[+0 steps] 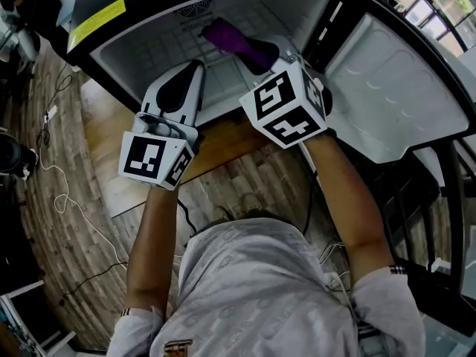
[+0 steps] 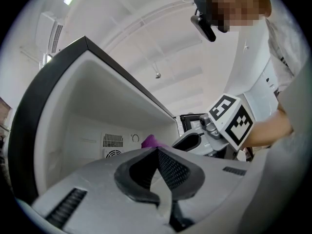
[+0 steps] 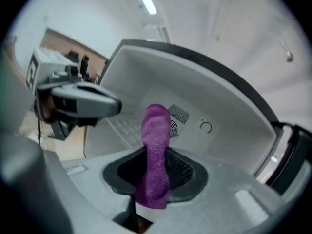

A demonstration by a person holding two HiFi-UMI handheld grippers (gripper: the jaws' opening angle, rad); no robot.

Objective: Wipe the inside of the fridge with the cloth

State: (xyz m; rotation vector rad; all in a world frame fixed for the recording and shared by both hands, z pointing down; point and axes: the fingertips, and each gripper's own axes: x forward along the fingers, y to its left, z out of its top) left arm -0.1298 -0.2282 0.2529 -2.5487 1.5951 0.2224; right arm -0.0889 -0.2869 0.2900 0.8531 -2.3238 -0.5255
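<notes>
While our right gripper (image 3: 157, 165) clamps the fuzzy purple cloth (image 3: 156, 130) inside the white-lined black fridge (image 1: 149, 47), open room surrounds it. Our left gripper (image 2: 157, 152), jaws together and empty, hovers at the front edge. From above, our marker cube hides the cloth's gripped end.

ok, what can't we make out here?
- Whether cloth touches fridge wall: right gripper view gives no depth; in head view, right gripper covers its near end.
- Yellow label print: head view, too small.
- Dial setting: right gripper view, too small.
</notes>
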